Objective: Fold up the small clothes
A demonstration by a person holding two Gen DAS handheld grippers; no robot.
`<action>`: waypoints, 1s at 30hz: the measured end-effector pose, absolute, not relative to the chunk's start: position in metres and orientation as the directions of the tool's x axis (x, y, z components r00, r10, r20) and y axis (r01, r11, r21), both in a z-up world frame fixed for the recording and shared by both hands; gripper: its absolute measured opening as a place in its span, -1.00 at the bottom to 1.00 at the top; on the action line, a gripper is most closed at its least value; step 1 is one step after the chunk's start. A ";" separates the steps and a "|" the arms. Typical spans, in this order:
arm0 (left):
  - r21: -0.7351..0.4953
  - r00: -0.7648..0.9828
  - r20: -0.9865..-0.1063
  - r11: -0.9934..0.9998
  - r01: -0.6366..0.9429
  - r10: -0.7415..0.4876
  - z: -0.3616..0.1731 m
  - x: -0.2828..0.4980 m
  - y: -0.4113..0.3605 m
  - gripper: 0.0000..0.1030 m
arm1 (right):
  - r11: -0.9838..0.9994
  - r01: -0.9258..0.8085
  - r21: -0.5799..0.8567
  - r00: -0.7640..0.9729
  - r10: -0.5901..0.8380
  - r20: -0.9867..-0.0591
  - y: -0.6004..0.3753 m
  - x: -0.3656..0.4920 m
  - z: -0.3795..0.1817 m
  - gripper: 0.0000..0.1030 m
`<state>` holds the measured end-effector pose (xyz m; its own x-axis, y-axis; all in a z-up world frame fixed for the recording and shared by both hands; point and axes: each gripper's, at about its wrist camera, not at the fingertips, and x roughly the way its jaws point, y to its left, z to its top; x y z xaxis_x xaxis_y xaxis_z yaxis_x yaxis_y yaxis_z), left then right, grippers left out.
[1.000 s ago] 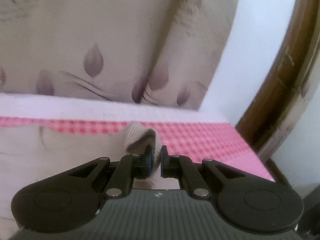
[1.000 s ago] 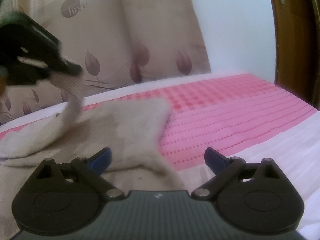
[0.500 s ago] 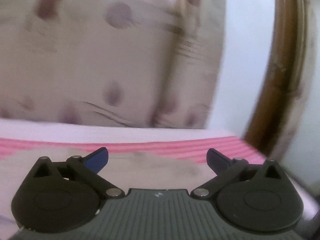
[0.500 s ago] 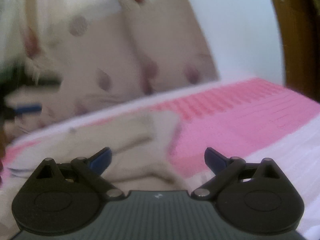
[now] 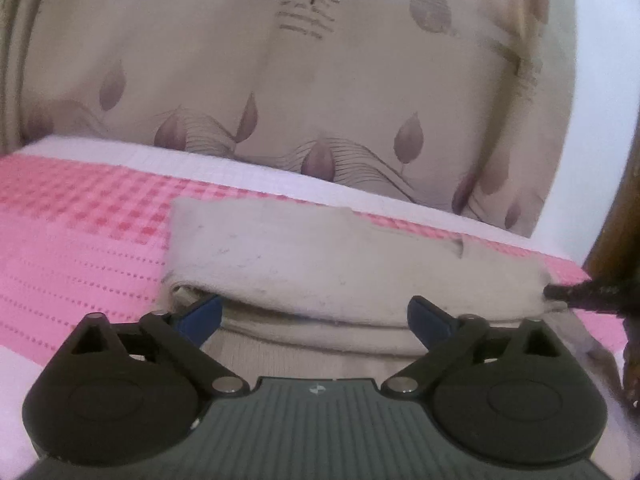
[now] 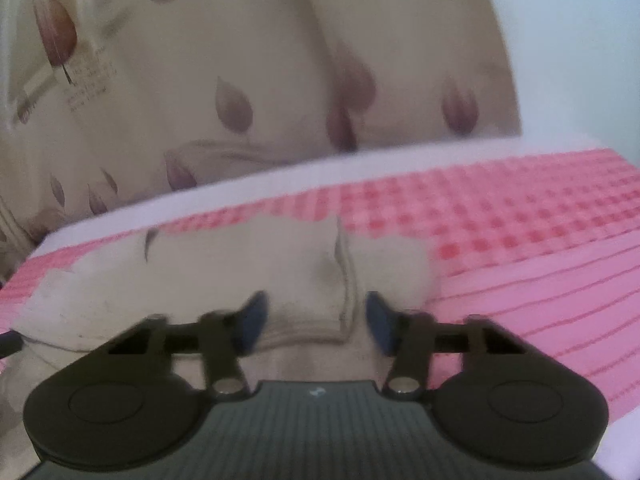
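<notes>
A beige knit garment [image 5: 320, 256] lies folded in a long band on the pink checked bed cover [image 5: 80, 240]. My left gripper [image 5: 316, 318] hovers low at its near folded edge. Its jaws stand wide and are starting to close, and the blue pads [image 5: 204, 316] press on nothing. In the right wrist view the same garment [image 6: 200, 276] has a raised fold ridge. That ridge runs between the pads of my right gripper [image 6: 316, 318], whose jaws are closing around it with gaps still showing on both sides. A dark blurred tip [image 5: 580, 294] touches the garment's right end.
Beige pillows with a leaf print [image 5: 280, 100] stand along the back of the bed. A white sheet strip [image 5: 240, 168] runs under them. A brown wooden frame [image 5: 616, 200] and a white wall close the right side. Pink cover [image 6: 520, 260] stretches right of the garment.
The left gripper let go of the cloth corner it held, opened wide and swung down to the folded garment. The right gripper moved onto the garment's end and its jaws narrowed.
</notes>
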<state>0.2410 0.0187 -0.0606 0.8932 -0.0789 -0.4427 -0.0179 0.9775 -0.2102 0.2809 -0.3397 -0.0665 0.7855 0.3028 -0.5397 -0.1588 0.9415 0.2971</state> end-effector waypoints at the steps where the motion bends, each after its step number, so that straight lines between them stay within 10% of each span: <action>1: -0.216 0.896 -0.438 0.976 -0.027 -0.072 -0.060 0.241 0.021 0.90 | 0.948 -0.157 0.279 0.778 0.292 -0.557 -0.336 0.285 -0.068 -0.72; 11: -0.385 0.887 -0.460 0.907 -0.172 -0.027 -0.063 0.240 0.053 0.99 | 0.933 -0.095 0.347 0.853 0.256 -0.454 -0.365 0.236 -0.058 -0.82; 30: -0.187 0.790 -0.552 0.883 -0.430 0.268 -0.057 0.241 0.050 0.85 | 0.972 -0.049 0.232 0.829 0.169 -0.534 -0.346 0.246 -0.077 -0.66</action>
<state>0.2406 0.0502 -0.0567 0.7897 0.2678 -0.5519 -0.4302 0.8832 -0.1870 0.2462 -0.3458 -0.0765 0.8286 0.1688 -0.5338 -0.0485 0.9715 0.2318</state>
